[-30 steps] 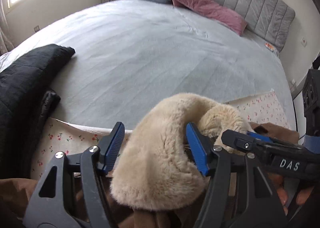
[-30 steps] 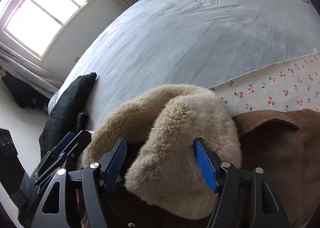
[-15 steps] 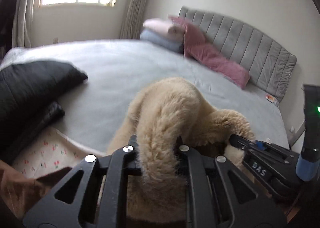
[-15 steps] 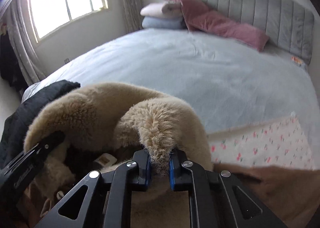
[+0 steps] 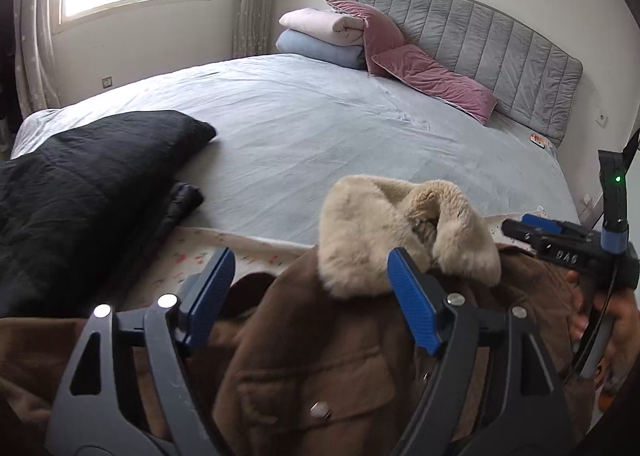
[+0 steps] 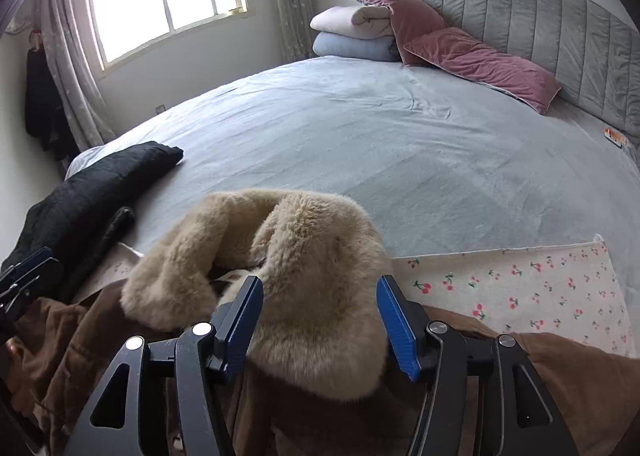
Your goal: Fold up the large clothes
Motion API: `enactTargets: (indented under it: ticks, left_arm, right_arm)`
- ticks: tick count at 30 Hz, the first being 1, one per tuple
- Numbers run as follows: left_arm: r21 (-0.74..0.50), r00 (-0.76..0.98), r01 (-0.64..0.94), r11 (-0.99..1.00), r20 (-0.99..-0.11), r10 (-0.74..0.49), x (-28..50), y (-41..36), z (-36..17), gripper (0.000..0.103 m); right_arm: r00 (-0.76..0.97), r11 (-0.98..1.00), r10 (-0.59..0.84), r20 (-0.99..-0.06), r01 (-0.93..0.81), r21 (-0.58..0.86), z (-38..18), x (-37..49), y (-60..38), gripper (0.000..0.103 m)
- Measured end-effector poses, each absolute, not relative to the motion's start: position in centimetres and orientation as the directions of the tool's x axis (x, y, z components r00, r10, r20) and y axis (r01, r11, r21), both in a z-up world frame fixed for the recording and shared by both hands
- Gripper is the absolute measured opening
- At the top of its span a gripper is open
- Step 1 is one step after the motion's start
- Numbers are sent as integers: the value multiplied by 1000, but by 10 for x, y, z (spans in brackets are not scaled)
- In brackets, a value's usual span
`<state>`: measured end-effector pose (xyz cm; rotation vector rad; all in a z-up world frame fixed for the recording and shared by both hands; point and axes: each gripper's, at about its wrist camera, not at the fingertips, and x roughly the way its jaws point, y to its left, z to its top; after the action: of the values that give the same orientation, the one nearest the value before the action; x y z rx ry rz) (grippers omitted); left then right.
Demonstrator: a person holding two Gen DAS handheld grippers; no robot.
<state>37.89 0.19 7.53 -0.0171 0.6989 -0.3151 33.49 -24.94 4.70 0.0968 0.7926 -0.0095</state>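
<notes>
On the near edge of the grey-blue bed [image 6: 360, 144]: brown suede coat with beige fleece collar [image 6: 304, 256], over cherry-print cloth [image 6: 520, 288]. Left gripper [image 5: 310, 300] and right gripper [image 6: 320, 320] both spread apart, straddling collar, clamping nothing. Left of coat: black quilted jacket [image 5: 80, 184].

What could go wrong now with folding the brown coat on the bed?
Both the left gripper and the right gripper are open, so the brown coat lies bunched and may fold crooked. Its fur collar is thick and could slip from a pinch. The black jacket nearby limits spreading room.
</notes>
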Motion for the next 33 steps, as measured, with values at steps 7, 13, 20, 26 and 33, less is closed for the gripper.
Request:
enactTargets:
  ticks: [7, 13, 20, 26, 33]
  left_arm:
    - [9, 715, 53, 999, -699, -32, 328, 138, 90, 85]
    - [29, 616, -305, 952, -756, 220, 304, 266, 94, 85]
    - [-44, 483, -456, 889, -851, 205, 310, 348, 34, 85]
    - [-84, 290, -275, 958, -957, 0, 259, 354, -43, 85]
    - [-150, 473, -60, 987, -875, -104, 228, 361, -20, 85]
  right_arm:
    - [677, 997, 50, -734, 3, 71, 82, 250, -228, 72]
    - [647, 994, 104, -755, -37, 105, 78, 199, -206, 73]
    - [620, 984, 172, -765, -68, 167, 61, 171, -174, 73]
    - [596, 985, 170, -785, -85, 150, 48, 148, -162, 73]
    - [582, 981, 185, -792, -67, 180, 33, 133, -160, 73]
